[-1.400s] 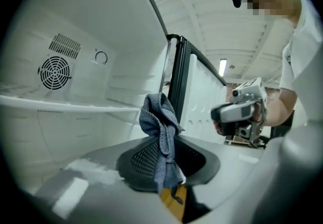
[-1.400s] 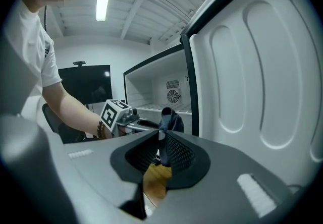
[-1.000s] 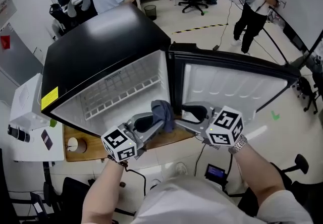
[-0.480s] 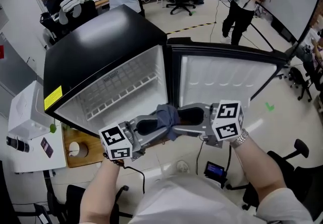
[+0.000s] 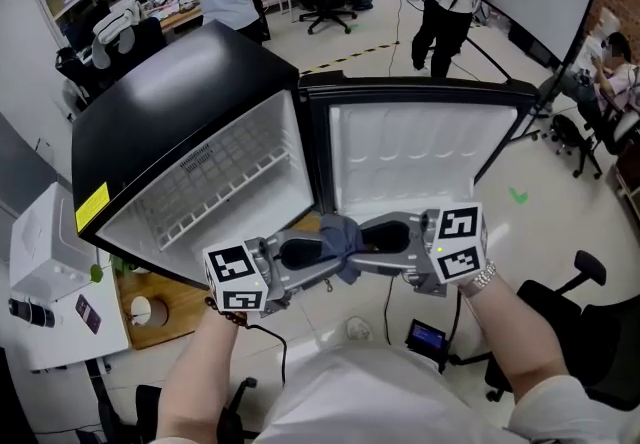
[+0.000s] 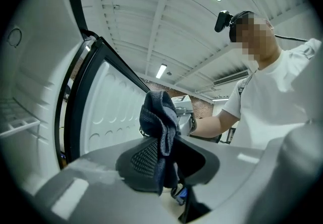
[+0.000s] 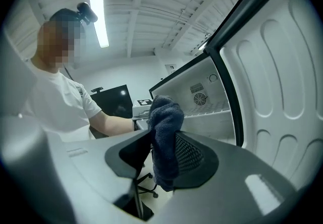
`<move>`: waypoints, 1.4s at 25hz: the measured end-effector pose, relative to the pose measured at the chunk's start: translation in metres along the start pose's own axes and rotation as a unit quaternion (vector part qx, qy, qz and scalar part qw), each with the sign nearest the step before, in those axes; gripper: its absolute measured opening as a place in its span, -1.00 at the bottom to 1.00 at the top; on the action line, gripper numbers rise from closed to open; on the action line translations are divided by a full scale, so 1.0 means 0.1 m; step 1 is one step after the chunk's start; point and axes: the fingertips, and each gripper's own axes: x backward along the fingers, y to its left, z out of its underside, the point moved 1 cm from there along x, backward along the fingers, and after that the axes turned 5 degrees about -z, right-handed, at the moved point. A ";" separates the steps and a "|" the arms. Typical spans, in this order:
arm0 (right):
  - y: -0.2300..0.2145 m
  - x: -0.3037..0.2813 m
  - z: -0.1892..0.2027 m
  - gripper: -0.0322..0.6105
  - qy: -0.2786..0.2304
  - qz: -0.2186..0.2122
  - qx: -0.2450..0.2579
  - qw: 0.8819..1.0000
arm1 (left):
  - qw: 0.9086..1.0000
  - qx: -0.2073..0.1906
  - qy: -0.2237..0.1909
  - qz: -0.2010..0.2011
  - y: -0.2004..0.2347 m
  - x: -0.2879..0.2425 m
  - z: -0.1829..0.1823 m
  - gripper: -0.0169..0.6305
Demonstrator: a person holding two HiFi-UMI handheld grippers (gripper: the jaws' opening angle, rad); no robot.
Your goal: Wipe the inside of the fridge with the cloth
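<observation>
Fridge: a small black fridge stands open, its door swung wide to the right with the white liner facing the person. A wire shelf sits inside the white compartment.
Cloth: the dark blue-grey cloth is bunched up and held in the air in front of the open fridge, near the hinge side. It is outside the compartment and touches neither liner.
Left gripper: the left gripper reaches in from the left. Its jaws are partly closed and clamped on the cloth, which stands up above the pads and hangs below them.
Right gripper: the right gripper reaches in from the right. Its jaws have just been closing with the cloth between them. The pads seem to press on it, though the folds cover the contact.
Both grippers: they point at each other, nearly level, with their tips just beside each other on the one cloth.
Surroundings: a yellow label is on the fridge's front edge. People stand well beyond the fridge.
</observation>
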 end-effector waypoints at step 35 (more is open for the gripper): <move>-0.72 0.48 -1.06 -0.64 -0.096 0.400 0.173 0.895 | 0.904 0.065 0.087 -0.415 1.72 -0.46 0.94 -0.41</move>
